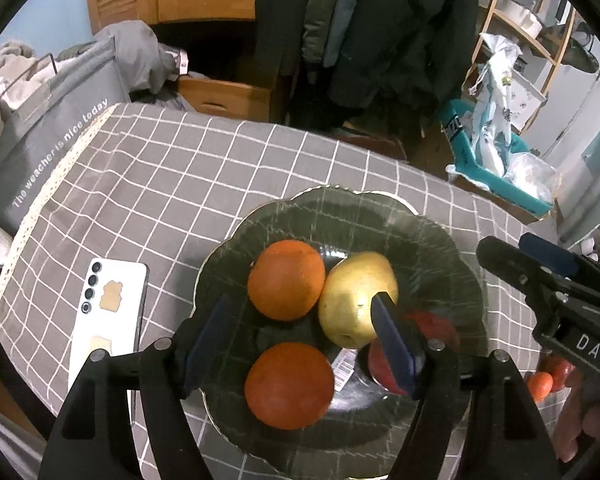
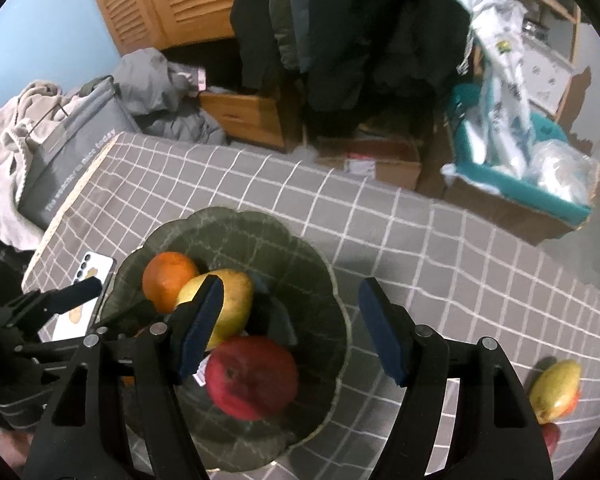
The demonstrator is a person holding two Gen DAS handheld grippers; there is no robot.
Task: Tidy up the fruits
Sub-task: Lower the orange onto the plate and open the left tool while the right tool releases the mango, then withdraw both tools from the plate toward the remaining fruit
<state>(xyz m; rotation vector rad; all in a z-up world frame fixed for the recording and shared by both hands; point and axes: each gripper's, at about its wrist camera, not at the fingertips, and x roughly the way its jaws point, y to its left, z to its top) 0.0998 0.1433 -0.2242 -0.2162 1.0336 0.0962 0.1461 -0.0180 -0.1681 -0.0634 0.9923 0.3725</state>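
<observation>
Grippers, left (image 1: 304, 336) and right (image 2: 292, 332), hung released, jaws apart and empty, above the dark glass plate (image 1: 440, 236). Two oranges (image 1: 289, 385), a yellow pear (image 1: 352, 300) and a red apple (image 2: 252, 378) lay in it; farther off, a phone (image 1: 108, 312) on the checked tablecloth (image 1: 220, 168).

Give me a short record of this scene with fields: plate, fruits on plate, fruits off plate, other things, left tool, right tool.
plate: dark glass plate on the checked cloth
fruits on plate: far orange, near orange, yellow apple, red apple
fruits off plate: mango on the cloth to the right; a red fruit beside it, mostly hidden
other things: white phone left of the plate
left tool: open, above the near orange, holds nothing
right tool: open, above the red apple, holds nothing
</observation>
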